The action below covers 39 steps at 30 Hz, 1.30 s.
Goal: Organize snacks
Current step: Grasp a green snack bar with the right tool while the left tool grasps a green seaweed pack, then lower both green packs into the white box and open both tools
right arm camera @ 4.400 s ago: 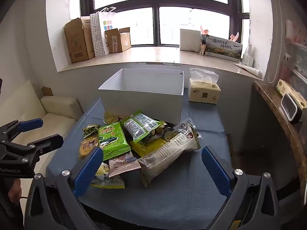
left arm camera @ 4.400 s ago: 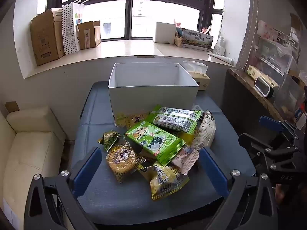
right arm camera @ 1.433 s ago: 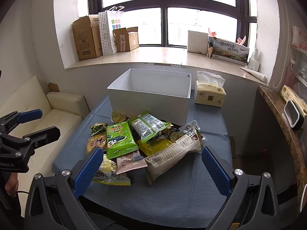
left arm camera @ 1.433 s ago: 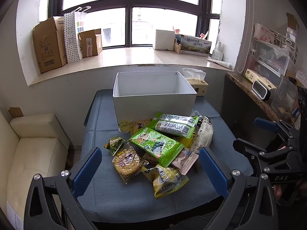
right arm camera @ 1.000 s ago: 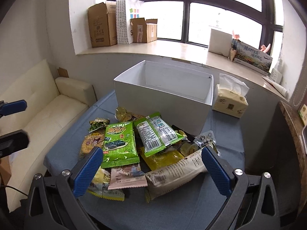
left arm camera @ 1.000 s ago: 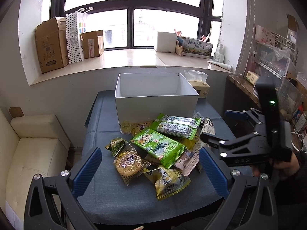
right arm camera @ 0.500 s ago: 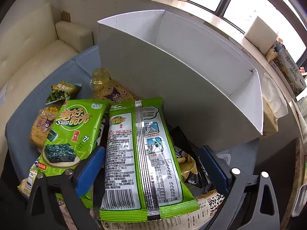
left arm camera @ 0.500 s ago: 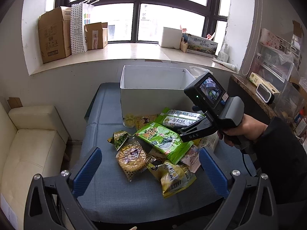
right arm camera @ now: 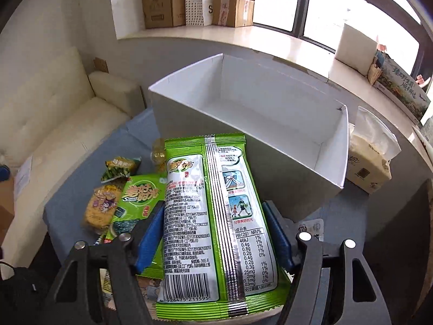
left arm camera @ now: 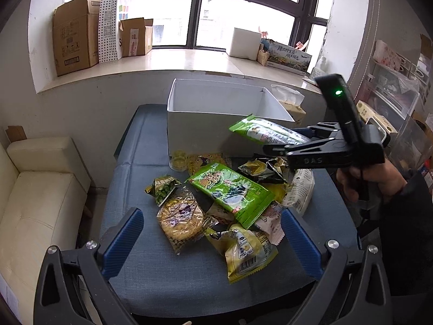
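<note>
A green packet (right arm camera: 213,216) is clamped in the right gripper (right arm camera: 213,233) above the pile, near the box (right arm camera: 270,103); the left gripper (left arm camera: 211,241) is held wide apart.

Daylight is let in through a big dark-framed window (left arm camera: 200,8), and the pale sill (left arm camera: 162,62) below it is stacked with cardboard boxes (left arm camera: 73,43). A cream sofa (left arm camera: 35,189) is parked on the left — cluttered shelves (left arm camera: 392,86) are seen on the right.
</note>
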Available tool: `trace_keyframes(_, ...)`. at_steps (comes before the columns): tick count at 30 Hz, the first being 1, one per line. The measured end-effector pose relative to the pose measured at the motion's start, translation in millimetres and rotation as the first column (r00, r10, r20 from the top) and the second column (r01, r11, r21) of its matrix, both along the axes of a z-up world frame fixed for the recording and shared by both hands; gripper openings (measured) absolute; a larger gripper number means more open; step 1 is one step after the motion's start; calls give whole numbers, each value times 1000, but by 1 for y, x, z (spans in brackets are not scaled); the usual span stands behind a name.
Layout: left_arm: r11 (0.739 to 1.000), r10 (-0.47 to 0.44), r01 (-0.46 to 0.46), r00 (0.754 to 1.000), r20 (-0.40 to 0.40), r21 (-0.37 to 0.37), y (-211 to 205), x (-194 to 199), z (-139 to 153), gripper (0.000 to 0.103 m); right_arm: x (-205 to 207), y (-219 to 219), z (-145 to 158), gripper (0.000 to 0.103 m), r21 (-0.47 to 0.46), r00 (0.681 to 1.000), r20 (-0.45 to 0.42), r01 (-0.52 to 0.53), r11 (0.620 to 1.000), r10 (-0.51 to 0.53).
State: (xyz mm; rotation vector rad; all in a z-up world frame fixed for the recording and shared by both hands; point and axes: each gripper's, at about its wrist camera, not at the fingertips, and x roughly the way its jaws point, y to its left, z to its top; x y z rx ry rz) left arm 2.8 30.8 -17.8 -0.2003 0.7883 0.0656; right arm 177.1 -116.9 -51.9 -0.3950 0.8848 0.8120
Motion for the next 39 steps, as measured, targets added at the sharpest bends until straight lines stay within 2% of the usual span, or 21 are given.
trace_keyframes(3,1000,-4,3,1000,-15,-16,0,15,-8,103,-3,-24,17,75,47,996,16,84,995,-85)
trace_keyframes(7,1000,9,-12,995,-103,-22,-6,54,-25,103,-14,-72,30,75,138,972,-48,234,962,-230)
trace_keyframes(10,998,48,-53,982,-180,-24,-16,87,-39,103,-26,-102,46,75,199,954,-71,301,933,-293)
trace_keyframes(14,993,122,-116,959,-255,39,-29,128,-60,103,-51,-140,52,75,300,939,-123,344,890,-321)
trace_keyframes(19,984,166,-179,922,-351,-3,-27,163,-91,103,-77,-156,54,75,363,927,-99,372,854,-362)
trace_keyframes(22,977,215,-202,898,-385,74,-30,173,-107,103,-79,-160,47,75,369,922,-125,385,846,-366)
trace_keyframes(24,977,205,-208,892,-402,36,-27,174,-115,103,-77,-161,43,75,382,921,-153,389,838,-358)
trace_keyframes(25,978,199,-209,894,-401,20,-25,173,-117,103,-77,-162,42,75,386,920,-158,392,835,-359)
trace_keyframes(29,978,210,-201,912,-352,63,-24,162,-109,86,-77,-164,41,75,381,916,-144,400,834,-374)
trace_keyframes(32,984,175,-175,934,-312,28,-22,151,-95,83,-76,-164,37,75,375,913,-151,407,833,-379)
trace_keyframes(34,988,154,-149,950,-271,38,-21,140,-83,82,-76,-163,35,75,375,911,-160,411,831,-379)
trace_keyframes(39,998,58,-55,992,-108,32,-15,107,-36,82,-72,-151,36,75,379,919,-142,393,838,-366)
